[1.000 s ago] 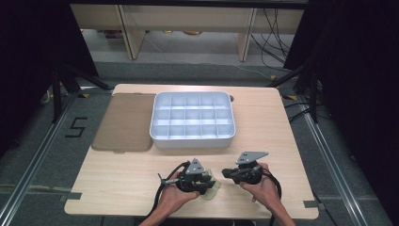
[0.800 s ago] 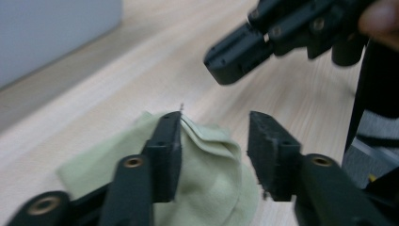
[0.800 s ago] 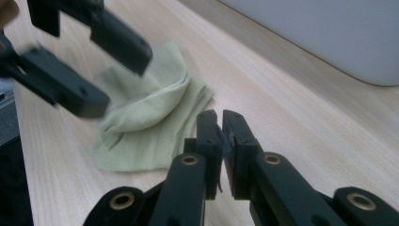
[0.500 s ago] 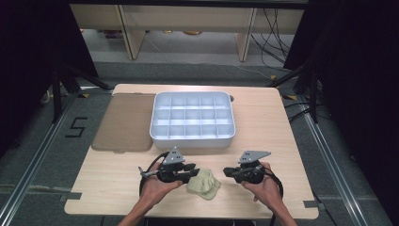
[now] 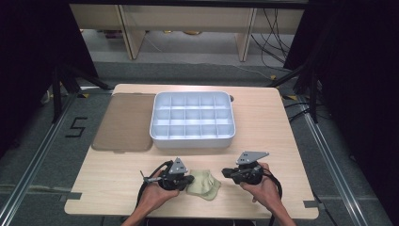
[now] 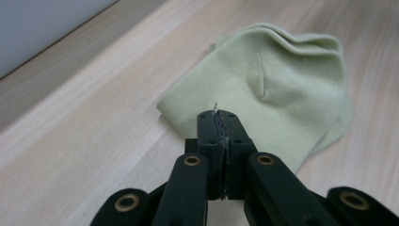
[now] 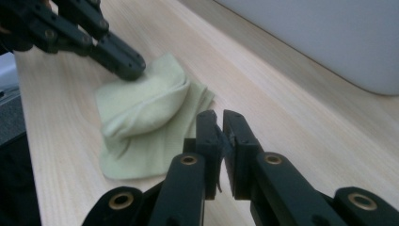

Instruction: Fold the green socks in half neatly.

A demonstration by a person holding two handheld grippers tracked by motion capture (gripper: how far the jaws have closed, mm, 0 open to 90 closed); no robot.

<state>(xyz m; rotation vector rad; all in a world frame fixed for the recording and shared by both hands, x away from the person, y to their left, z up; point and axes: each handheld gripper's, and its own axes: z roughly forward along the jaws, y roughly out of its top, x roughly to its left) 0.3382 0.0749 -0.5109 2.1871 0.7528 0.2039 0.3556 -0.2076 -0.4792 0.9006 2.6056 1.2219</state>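
A pale green cloth (image 5: 203, 184) lies crumpled on the wooden table (image 5: 277, 136) near its front edge, between my two grippers. My left gripper (image 5: 190, 180) points right at the cloth's left edge, and its jaws have just been closing. In the left gripper view they (image 6: 219, 117) stand pressed together over the cloth's (image 6: 282, 94) near corner, with no fabric visible between the pads. The right gripper view shows the left gripper's tip (image 7: 124, 66) touching the cloth (image 7: 141, 108). My right gripper (image 5: 226, 173) is shut and empty, a little to the right of the cloth (image 7: 219, 117).
A white tray (image 5: 193, 141) with several empty compartments stands at the table's middle. Its brown lid (image 5: 124, 122) lies flat to the left. Bare wood stretches on both sides of the hands. Dark stands and cables surround the table.
My left gripper has drawn back to the left off the cloth and its jaws have closed. The cloth now lies uncovered and flatter. The right gripper has kept still.
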